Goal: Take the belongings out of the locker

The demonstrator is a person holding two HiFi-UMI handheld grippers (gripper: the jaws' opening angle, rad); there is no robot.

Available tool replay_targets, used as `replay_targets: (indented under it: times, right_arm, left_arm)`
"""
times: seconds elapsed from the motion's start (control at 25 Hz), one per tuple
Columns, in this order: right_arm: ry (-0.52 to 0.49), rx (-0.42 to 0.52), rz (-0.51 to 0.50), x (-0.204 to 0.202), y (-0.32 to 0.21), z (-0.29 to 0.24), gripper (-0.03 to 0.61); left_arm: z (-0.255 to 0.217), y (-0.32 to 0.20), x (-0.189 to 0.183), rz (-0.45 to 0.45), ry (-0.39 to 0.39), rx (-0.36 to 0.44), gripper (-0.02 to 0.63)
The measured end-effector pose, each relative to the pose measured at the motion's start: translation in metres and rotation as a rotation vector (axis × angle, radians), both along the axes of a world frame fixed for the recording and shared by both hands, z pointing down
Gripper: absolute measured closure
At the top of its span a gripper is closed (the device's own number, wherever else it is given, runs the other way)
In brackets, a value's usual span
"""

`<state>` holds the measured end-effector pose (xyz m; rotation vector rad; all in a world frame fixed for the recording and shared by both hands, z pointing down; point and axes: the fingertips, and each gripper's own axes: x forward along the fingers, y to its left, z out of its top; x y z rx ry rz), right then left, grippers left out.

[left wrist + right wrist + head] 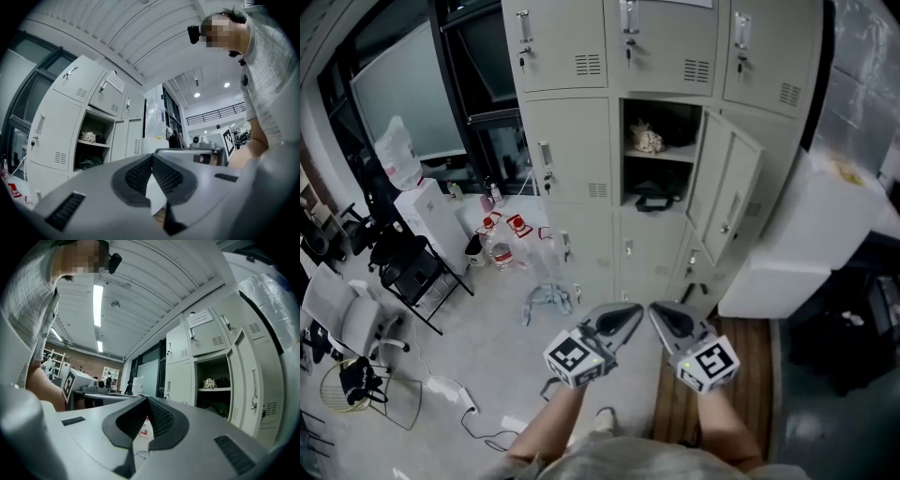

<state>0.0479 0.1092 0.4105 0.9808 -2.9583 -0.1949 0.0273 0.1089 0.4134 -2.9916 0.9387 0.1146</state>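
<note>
Grey metal locker [567, 141] open, slotted vents — left gripper [636, 311], right gripper [656, 309]: ribbed fingers [136, 176] together, empty.

We hold the left gripper [626, 317] and right gripper [664, 317] side by side. Straight ahead of them stands the locker [675, 117], its door [727, 192] open to the right. A small bundle [648, 141] sits on its shelf [677, 156], with a bag [654, 199] below. Bottles [501, 246] stand on the floor, ahead and left of the left gripper.

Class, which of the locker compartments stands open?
The middle column's second-row locker: its door swings right, showing belongings on a shelf; those above and beside it are closed.
</note>
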Motion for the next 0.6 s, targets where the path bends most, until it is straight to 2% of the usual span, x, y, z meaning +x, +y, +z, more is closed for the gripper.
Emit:
replay_targets:
  times: [0.16,0.6]
  right_arm:
    - [0.001,-0.01,0.019,-0.013,-0.028,0.002,0.577]
    - [0.021,-0.032,0.069,-0.036,-0.069,0.013,0.577]
  left_arm:
    - [-0.003,-0.03,-0.014,0.018,0.002,0.022,0.609]
    - [0.002,-0.072,-0.037,0.057,0.02,0.001,0.609]
